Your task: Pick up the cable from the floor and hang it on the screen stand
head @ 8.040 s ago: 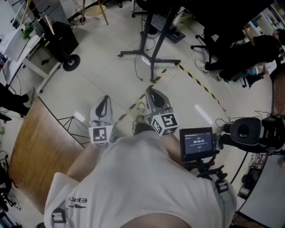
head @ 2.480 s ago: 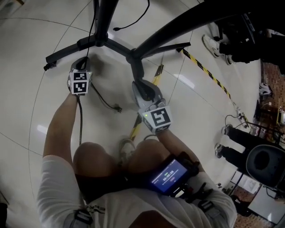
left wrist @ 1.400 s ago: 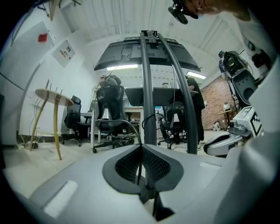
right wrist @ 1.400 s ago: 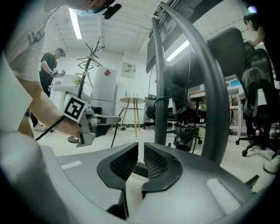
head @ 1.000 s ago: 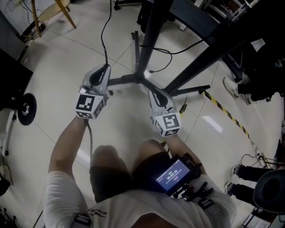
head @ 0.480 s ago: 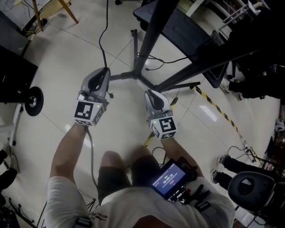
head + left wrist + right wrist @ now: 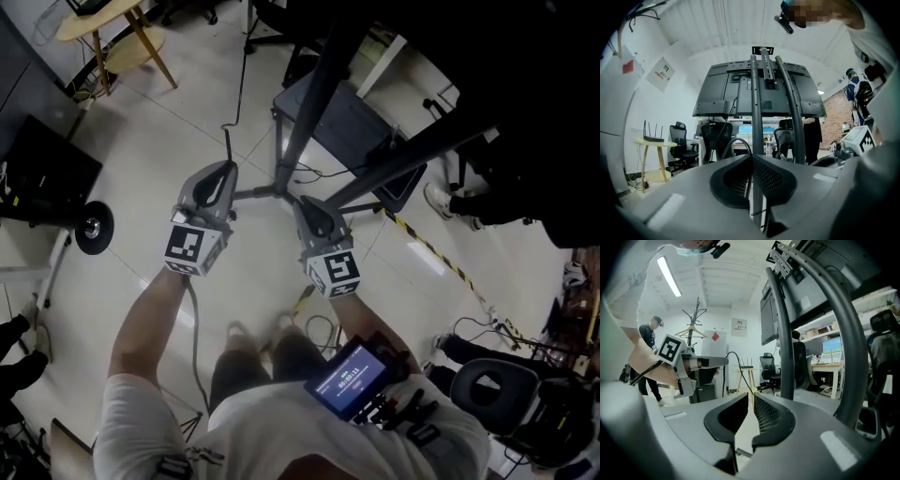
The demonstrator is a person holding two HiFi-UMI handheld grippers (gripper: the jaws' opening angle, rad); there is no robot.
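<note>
both tools have risen from the floor (image 7: 131, 197) toward the screen stand (image 7: 309, 103); left tool (image 7: 224, 169) and right tool (image 7: 306, 202) each pinch the cable (image 7: 226, 141) tight, arcing above their tips.

Floor (image 7: 141, 178): pale tile, glossy, streaks of glare.
Screen stand (image 7: 305, 103): dark metal tube, matt.
Left hand-held gripper (image 7: 223, 171), right hand-held gripper (image 7: 306, 202): grey plastic shells, smooth, dull sheen.
Pads (image 7: 766, 176): black, fine mesh texture.
Cable (image 7: 226, 145): thin, black, smooth jacket.
Shirt (image 7: 281, 441): white cloth, soft folds.
Round table (image 7: 98, 19), far left: light wood, bare legs.
</note>
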